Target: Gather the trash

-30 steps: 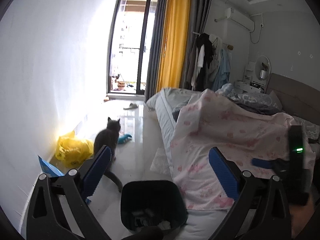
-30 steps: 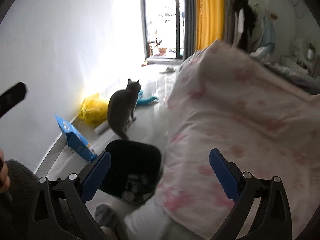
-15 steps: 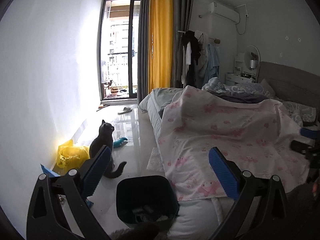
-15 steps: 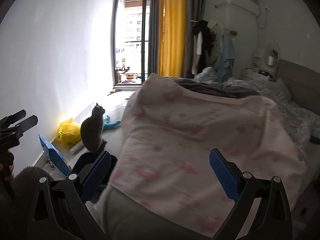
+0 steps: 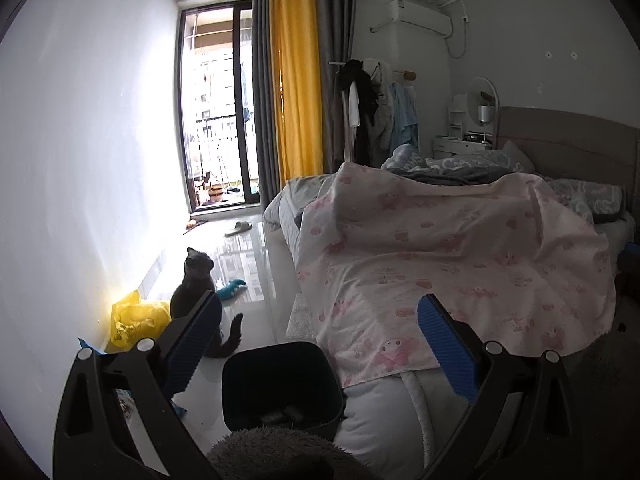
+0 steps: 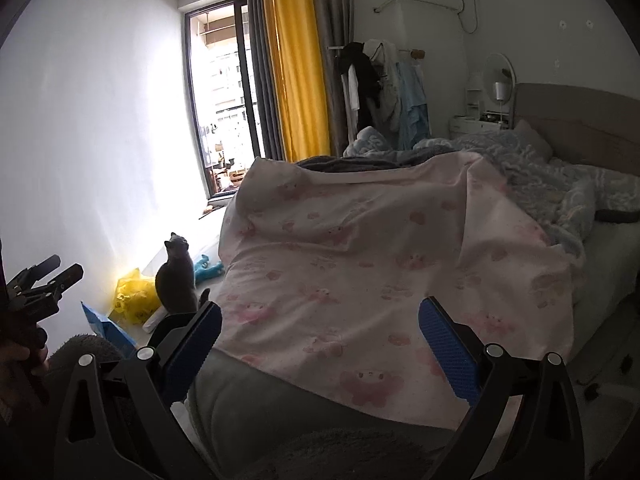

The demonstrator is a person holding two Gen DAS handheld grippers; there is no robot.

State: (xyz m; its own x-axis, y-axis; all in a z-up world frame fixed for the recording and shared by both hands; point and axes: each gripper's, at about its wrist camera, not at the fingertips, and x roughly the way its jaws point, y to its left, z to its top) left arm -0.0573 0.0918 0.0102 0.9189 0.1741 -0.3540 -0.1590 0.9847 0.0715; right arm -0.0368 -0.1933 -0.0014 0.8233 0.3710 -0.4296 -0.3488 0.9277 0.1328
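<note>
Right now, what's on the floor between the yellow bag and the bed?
In the left wrist view, a grey cat and a teal toy sit between the yellow bag and the bed.

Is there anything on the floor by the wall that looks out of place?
Yes. A crumpled yellow bag lies on the floor against the wall, with a blue box tilted beside it. A teal toy lies loose on the tiles, and a grey cat sits between them, near the bin.

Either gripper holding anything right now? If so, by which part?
Nothing is held. The left gripper is open over the dark trash bin, and the right gripper is open over the pink blanket. Nothing sits between either pair of blue pads.
</note>
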